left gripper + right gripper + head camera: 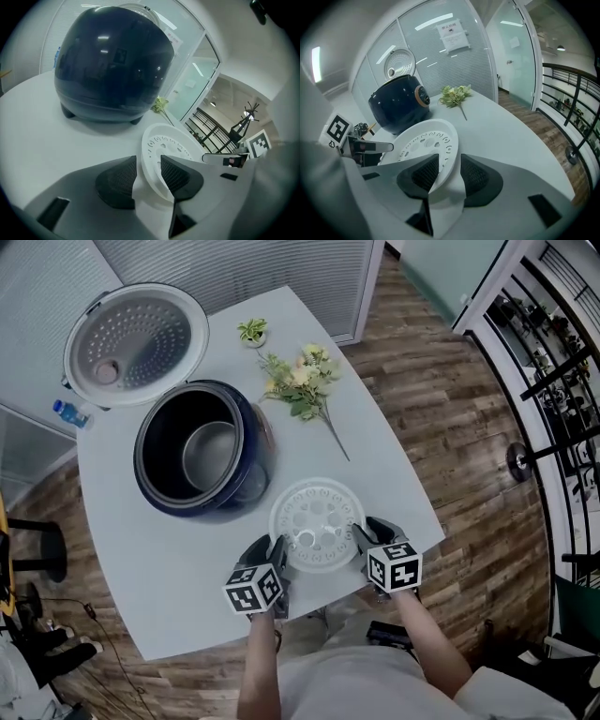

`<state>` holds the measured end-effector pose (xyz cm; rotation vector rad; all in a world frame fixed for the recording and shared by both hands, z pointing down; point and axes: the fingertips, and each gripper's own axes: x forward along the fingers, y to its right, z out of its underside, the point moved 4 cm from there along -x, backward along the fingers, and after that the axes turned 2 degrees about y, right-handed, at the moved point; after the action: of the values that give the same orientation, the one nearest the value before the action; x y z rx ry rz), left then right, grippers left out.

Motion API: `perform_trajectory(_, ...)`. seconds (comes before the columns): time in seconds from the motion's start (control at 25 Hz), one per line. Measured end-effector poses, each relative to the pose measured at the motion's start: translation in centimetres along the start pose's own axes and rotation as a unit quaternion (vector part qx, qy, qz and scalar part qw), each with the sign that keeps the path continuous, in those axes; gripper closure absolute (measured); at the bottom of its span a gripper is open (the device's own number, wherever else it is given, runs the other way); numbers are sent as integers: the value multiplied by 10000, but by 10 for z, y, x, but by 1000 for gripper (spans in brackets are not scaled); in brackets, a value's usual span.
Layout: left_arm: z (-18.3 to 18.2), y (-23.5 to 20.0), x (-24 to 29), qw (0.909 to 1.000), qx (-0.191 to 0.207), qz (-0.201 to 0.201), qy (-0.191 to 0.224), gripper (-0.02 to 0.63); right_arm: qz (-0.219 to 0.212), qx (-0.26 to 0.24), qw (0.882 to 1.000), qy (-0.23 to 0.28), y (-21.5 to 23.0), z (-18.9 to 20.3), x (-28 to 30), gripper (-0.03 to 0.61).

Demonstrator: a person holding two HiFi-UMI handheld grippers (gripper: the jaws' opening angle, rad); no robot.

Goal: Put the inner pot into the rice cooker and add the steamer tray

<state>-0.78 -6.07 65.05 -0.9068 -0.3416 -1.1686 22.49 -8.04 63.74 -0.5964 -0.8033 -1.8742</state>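
The white perforated steamer tray (317, 521) lies on the grey table (394, 465) near its front edge. My left gripper (275, 549) stands at the tray's left rim and my right gripper (361, 535) at its right rim. In the left gripper view the tray's rim (154, 176) sits between the pads of the left gripper (148, 171), with a gap showing. The right gripper (450, 171) likewise straddles the tray (422, 140), not pressing on it. The dark blue rice cooker (202, 448) stands behind with its lid (136, 343) open and the metal inner pot (208, 454) inside.
A spray of artificial flowers (305, 381) and a small potted plant (252, 332) lie at the table's far side. A small bottle (70, 412) stands by the cooker's lid. The table edge runs just below the grippers; wooden floor lies to the right.
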Motion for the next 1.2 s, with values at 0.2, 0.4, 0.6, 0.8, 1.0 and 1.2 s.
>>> perform_trajectory(0.2,3,-2,9,9999,-23,-149,-47,470,-82,-93,9999,-40,-3,0,6,457)
perform_trajectory(0.4,3,4,9,9994,158,-295,-6,514,-135,-103,9998,-58,-1,0,5,460)
perform_trajectory(0.6,3,8,7,9995,135,-269,-7,514,-154,-147,9998,-45,1,-3,1,460)
perform_trajectory(0.8,-6,10,7,9997,159,-210,22,514,-202,-53,9998,18,1,-11,-3,461)
perform_trajectory(1.0,-20,16,6,9997,179,-128,117,515,-237,29,9995,185,2,-27,-10,466)
perform_trajectory(1.2,-32,26,7,9995,270,-21,164,514,-280,201,9988,337,8,-39,-20,472)
